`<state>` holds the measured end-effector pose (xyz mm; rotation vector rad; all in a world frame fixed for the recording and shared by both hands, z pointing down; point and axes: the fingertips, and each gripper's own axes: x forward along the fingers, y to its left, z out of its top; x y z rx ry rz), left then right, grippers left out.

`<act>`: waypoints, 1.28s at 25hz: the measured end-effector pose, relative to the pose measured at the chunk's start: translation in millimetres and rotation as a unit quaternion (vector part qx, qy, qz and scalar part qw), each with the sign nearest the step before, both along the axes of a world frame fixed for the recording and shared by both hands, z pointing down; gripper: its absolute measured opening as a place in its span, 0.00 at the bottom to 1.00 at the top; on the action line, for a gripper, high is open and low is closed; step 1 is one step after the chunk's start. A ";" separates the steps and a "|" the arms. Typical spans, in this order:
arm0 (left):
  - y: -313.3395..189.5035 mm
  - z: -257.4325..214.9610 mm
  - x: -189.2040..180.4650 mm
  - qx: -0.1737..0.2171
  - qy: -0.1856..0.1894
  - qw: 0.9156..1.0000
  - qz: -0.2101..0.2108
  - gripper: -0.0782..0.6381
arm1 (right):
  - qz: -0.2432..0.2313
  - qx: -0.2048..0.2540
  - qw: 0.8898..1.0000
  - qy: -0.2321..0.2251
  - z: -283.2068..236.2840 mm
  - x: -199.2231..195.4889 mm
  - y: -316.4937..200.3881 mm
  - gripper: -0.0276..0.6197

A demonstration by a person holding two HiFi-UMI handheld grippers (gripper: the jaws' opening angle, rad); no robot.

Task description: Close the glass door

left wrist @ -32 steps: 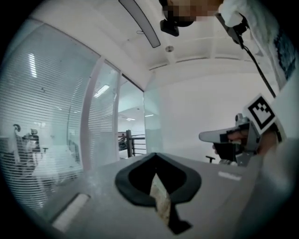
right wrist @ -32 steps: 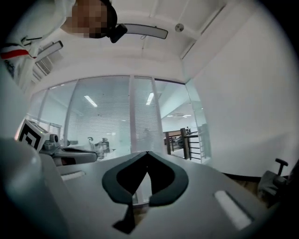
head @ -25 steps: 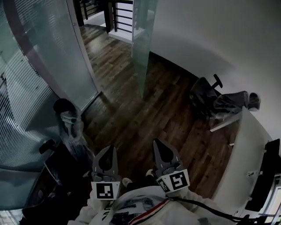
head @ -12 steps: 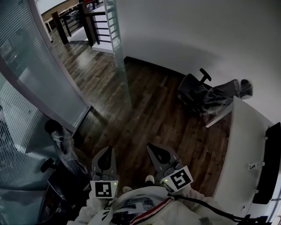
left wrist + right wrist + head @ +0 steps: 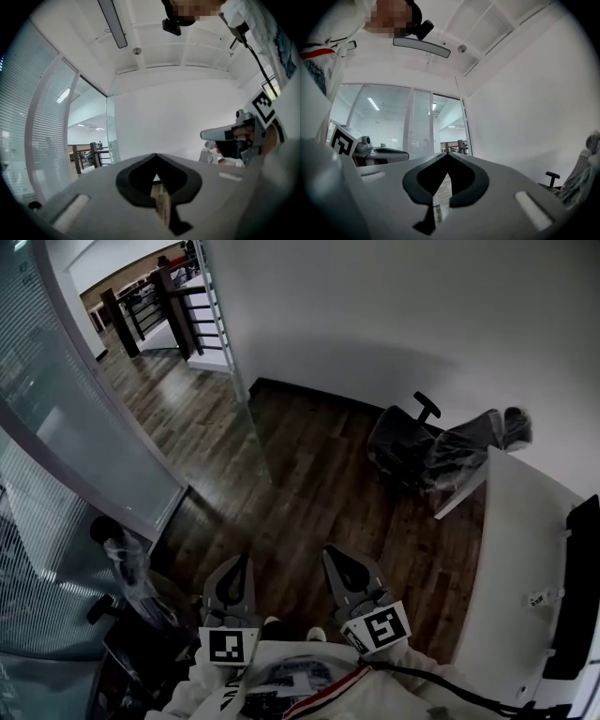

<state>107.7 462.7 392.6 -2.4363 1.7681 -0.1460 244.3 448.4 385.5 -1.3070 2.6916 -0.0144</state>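
The glass door [image 5: 234, 381] stands open, seen nearly edge-on, between the frosted glass partition [image 5: 84, 418] on the left and the white wall. It reaches the wood floor well ahead of me. Low in the head view I hold both grippers side by side in front of my body, far short of the door. My left gripper [image 5: 246, 560] and right gripper [image 5: 330, 552] are both shut with nothing in them. In the left gripper view the left gripper [image 5: 156, 155] points level, with the glass door [image 5: 110, 140] at the left. The right gripper [image 5: 446, 153] faces the doorway [image 5: 452, 136].
A plastic-wrapped office chair [image 5: 417, 451] stands against the wall at right, next to a white desk [image 5: 516, 568] bearing a black monitor [image 5: 574, 587]. Another wrapped chair [image 5: 127, 554] sits close on my left. A dark railing [image 5: 183, 306] shows beyond the doorway.
I have moved forward over the wood floor with both grippers held the same way, shut and empty. The view has swung, so the door now sits further left.
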 end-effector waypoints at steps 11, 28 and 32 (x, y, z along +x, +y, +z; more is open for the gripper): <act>-59.3 14.3 3.4 -0.008 0.003 1.000 0.018 0.11 | -0.014 -0.027 1.000 0.006 17.8 -6.3 -48.0 0.05; -212.8 41.8 -1.1 -0.034 0.017 0.999 0.023 0.11 | 0.031 -0.065 0.997 0.038 50.6 -5.3 -200.0 0.05; -257.5 35.1 -9.6 -0.037 0.019 0.998 0.035 0.11 | 0.035 -0.060 0.997 0.041 40.1 -21.0 -250.1 0.05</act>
